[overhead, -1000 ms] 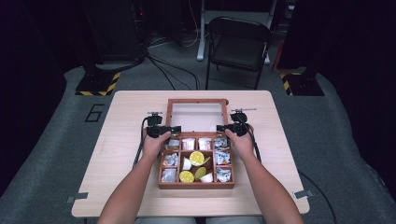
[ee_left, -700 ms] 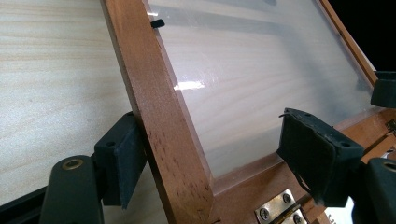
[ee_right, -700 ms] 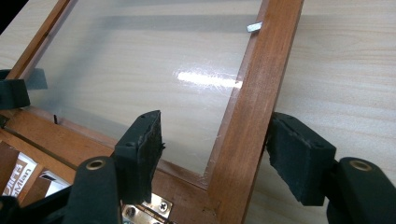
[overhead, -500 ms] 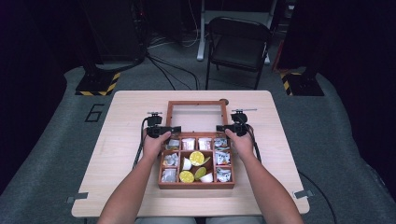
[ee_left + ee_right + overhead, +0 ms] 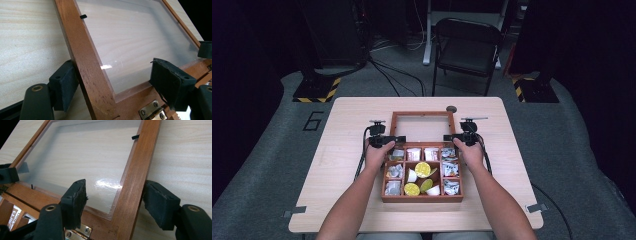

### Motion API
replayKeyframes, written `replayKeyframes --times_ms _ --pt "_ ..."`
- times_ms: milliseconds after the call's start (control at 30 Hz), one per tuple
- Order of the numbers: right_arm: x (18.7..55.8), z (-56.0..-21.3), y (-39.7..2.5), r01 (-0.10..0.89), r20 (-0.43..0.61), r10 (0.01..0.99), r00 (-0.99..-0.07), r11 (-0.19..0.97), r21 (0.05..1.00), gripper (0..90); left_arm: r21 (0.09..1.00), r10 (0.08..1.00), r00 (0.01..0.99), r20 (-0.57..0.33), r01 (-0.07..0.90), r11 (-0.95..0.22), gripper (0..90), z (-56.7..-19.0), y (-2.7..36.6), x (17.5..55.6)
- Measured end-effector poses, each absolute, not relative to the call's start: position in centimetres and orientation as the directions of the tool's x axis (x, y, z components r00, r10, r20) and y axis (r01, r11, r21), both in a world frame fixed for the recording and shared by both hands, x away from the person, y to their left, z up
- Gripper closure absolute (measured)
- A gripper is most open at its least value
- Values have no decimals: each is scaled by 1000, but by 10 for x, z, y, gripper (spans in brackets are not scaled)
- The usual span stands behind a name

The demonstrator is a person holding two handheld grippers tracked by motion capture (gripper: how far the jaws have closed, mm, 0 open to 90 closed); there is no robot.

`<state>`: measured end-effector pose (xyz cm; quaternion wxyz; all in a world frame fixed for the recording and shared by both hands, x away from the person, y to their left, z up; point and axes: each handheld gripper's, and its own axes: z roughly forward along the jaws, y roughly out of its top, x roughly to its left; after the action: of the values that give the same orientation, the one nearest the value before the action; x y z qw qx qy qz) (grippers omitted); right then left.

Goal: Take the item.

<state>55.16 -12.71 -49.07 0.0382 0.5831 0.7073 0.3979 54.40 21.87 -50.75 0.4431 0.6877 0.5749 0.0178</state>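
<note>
Evidently we have both tools working the same part: the left gripper straddles the left rail of the glazed lid, one padded jaw outside the wood and the other over the pane, with visible air on the pane side, so the jaws stand spread around the rail and do not pinch it. The right gripper mirrors this on the opposite rail of the lid, again with a gap at both pads, spread and loose. Holding one rail on each side near the hinge would let us swing the frame evenly without twisting it.

The jaw pads look like dark, slightly frayed foam on black plastic arms, soft enough not to mar the wood. The lid is a reddish-brown hardwood frame with a clear, lightly scuffed window that catches a glare; brass hinges with small screws tie it to the box.

Seen from the high view, the lid stands opened past the back of the wooden compartment box, which sits at the middle of the pale, fine-grained table. Its cells hold packets and small cups with yellow tops.
</note>
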Motion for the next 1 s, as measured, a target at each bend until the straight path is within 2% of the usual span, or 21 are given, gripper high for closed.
replayKeyframes --times_ms 333,400,467,600,867,1000 --pt "552 -492 -127 813 430 856 -288 -19 582 342 614 805 325 -497 787 61 231 -509 219 545" --pt "551 -489 -123 776 339 877 -340 57 628 343 616 808 325 -491 785 58 227 -508 219 544" --pt "548 -485 -118 762 290 891 -350 90 642 345 615 808 324 -492 786 59 226 -509 219 544" --pt "549 -487 -121 779 330 884 -330 58 624 345 617 812 318 -490 784 66 224 -508 218 544" --pt "549 -487 -122 778 329 883 -334 61 626 347 616 814 318 -486 785 61 227 -507 219 543" --pt "548 -485 -122 775 316 889 -331 65 629 352 622 822 308 -478 780 69 271 -504 223 542"
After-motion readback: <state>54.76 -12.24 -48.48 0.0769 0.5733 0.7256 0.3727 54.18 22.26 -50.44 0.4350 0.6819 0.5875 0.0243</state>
